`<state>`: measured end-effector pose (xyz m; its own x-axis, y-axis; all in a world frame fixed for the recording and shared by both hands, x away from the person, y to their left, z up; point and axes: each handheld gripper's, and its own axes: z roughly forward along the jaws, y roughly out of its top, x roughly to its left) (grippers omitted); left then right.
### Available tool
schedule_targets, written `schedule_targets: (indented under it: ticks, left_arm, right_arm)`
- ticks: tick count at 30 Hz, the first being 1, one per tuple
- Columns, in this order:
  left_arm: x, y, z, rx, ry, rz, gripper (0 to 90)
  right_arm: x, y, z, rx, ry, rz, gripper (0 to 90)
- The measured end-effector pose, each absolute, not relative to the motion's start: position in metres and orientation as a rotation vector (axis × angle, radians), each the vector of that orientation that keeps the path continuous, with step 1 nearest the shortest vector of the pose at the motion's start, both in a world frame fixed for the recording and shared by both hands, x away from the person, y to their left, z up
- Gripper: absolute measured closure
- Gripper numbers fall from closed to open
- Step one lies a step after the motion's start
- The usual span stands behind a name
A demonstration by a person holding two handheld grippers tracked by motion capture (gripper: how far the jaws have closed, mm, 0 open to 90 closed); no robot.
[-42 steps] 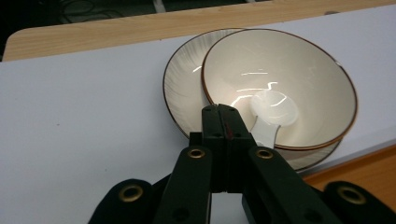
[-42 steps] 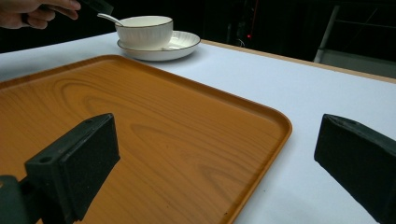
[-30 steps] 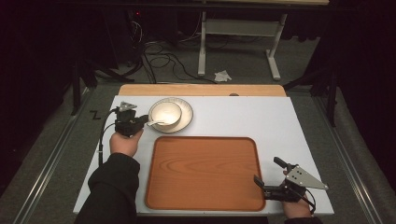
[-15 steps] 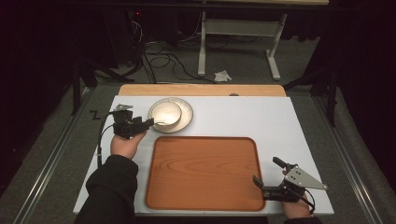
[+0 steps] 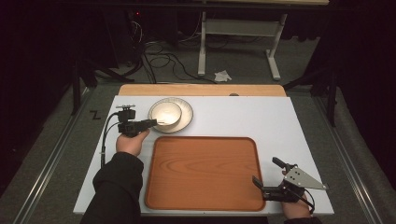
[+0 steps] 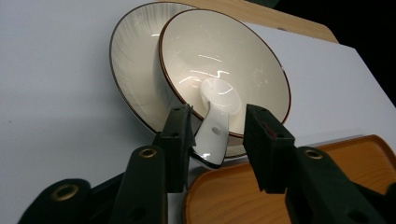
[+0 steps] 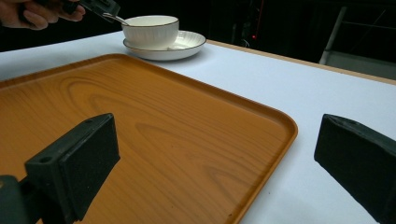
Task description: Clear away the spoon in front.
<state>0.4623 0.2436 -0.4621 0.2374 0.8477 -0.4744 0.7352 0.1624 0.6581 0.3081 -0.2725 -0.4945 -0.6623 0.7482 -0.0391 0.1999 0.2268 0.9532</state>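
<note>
**Spoon** (image 6: 216,128): white ceramic. Its scoop lies inside the bowl and its handle slopes out over the bowl's near rim towards the tray. The handle's end sits between the jaws of the left gripper (image 6: 212,140). The jaws have just been closing around it; the left pad (image 6: 180,135) looks to be touching or nearly touching the handle's edge, while a clear gap separates the handle from the right pad, so nothing is pinched yet. The approach along the handle's length suggests a grip by the handle, likely to lift the spoon out.

**Bowl** (image 5: 165,114): cream, with a dark rim line. It stands upright on the plate, off-centre towards the plate's left side. It contains the spoon's scoop and nothing else visible.

**Plate** (image 5: 185,110): cream, ribbed, with a dark rim. It rests near the far left of the white tabletop (image 5: 280,121), just beyond the tray's far left corner, and serves as saucer to the bowl.

**Tray** (image 5: 203,171): orange wood-grain with rounded corners. It lies along the tabletop's near edge, empty, probably the receiving surface.

**Right gripper** (image 5: 270,179): held low at the tray's near right corner, jaws spread wide with nothing between them, apparently waiting.

**Left hand** (image 5: 132,142): beside the tray's far left corner, carrying its gripper level towards the bowl.
</note>
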Motion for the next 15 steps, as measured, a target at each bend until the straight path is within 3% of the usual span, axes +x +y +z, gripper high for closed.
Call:
schedule_targets:
  ticks: [7,15]
  left_arm:
    - [0.4617,0.2454,-0.4631,1.600,1.517,0.121,64.3]
    - [0.4594,0.2462,-0.4650,1.592,1.498,0.108,73.0]
  right_arm:
    - [0.3082,-0.2722,-0.4945,0.868,2.007,1.442,0.6]
    - [0.3081,-0.2719,-0.4946,0.869,2.009,1.442,0.6]
